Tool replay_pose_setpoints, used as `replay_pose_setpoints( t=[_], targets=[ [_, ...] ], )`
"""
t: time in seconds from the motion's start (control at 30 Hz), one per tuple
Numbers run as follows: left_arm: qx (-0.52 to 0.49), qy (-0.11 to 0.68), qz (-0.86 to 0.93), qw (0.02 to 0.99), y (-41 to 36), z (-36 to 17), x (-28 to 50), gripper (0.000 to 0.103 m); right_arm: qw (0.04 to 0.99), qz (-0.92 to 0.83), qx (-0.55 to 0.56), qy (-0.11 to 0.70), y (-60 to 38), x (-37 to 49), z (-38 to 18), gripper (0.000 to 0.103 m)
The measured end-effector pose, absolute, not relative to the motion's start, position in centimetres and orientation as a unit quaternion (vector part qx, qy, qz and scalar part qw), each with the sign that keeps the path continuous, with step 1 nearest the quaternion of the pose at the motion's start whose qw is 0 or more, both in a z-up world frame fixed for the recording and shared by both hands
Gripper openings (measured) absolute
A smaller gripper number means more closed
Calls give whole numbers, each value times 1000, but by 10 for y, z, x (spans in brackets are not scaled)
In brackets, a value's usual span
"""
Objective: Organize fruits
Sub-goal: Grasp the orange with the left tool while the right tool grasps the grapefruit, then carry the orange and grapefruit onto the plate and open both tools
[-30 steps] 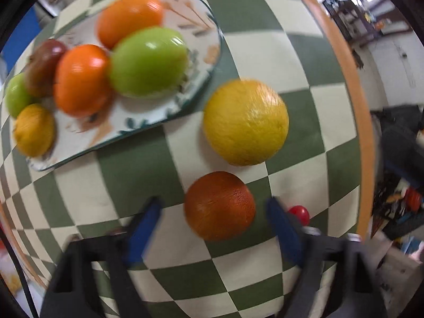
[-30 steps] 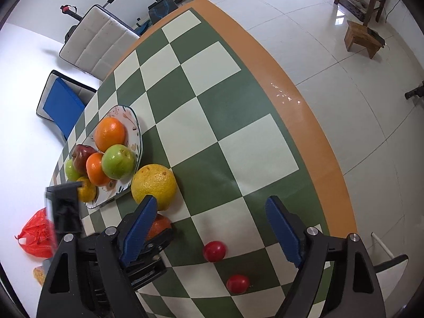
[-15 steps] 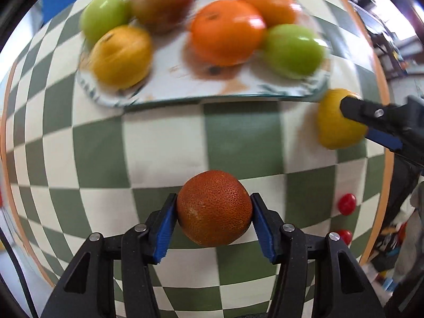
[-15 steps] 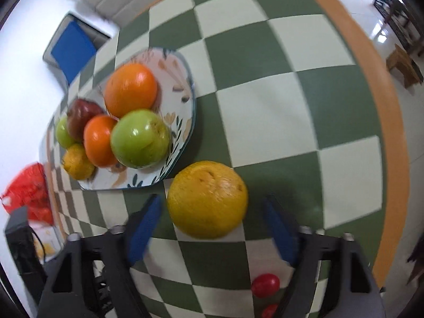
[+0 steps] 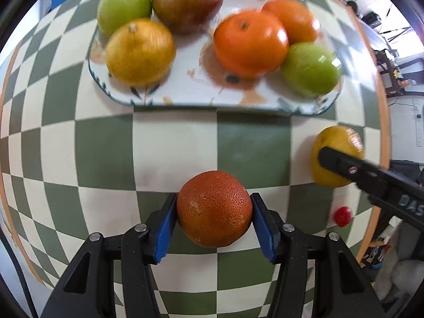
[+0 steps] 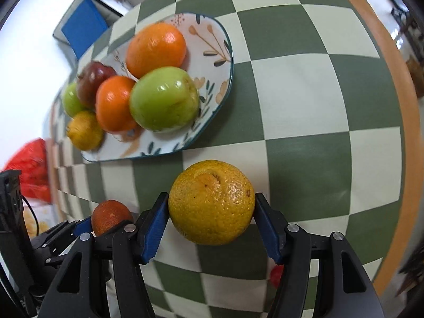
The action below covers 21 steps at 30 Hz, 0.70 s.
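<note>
My left gripper [image 5: 213,222] is shut on a dark red-orange orange [image 5: 214,209], held just above the checked table in front of the plate. The flowered plate [image 5: 185,102] carries several fruits: green apples, bright oranges, a dark red apple and a yellow citrus. My right gripper [image 6: 212,222] is shut on a big yellow orange [image 6: 212,202] to the right of the plate [image 6: 228,79]. In the left wrist view that yellow orange [image 5: 336,143] shows at the right with a black finger across it. In the right wrist view the dark orange [image 6: 111,216] shows at lower left.
A small red tomato [image 5: 342,216] lies near the table's orange edge [image 5: 381,122], and it is partly hidden behind my right finger [image 6: 277,274]. A red bag [image 6: 31,169] sits left of the table, a blue-seated chair [image 6: 82,26] behind it.
My left gripper closed on the dark orange, turned and moved toward the plate's long side. My right gripper came down around the yellow orange and shut on it.
</note>
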State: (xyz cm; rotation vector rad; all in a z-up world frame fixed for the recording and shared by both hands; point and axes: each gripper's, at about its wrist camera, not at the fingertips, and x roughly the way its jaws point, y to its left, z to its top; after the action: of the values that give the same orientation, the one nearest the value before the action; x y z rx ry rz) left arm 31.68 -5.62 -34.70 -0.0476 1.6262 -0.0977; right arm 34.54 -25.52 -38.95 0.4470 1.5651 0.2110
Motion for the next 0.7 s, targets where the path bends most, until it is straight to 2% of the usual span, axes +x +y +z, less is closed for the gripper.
replay_pose_setpoints(
  t=[0.17, 0.33, 0.43, 0.53, 0.7],
  targets=[
    [-45, 697, -70, 712, -54, -291, 350, 51, 695, 106, 269, 659, -273, 349, -358, 65],
    [-26, 668, -96, 737, -71, -243, 424, 52, 734, 84, 271, 617, -293, 387, -327, 65],
    [2, 673, -93, 734, -83, -249, 473, 52, 742, 66, 246, 620, -294, 419, -333, 65],
    [26, 709, -101, 698, -97, -282, 511, 52, 746, 52, 200, 633, -289, 441, -347, 65],
    [86, 736, -89, 665, -113, -322, 533, 52, 755, 56, 153, 635, -275, 445, -351, 66]
  ],
)
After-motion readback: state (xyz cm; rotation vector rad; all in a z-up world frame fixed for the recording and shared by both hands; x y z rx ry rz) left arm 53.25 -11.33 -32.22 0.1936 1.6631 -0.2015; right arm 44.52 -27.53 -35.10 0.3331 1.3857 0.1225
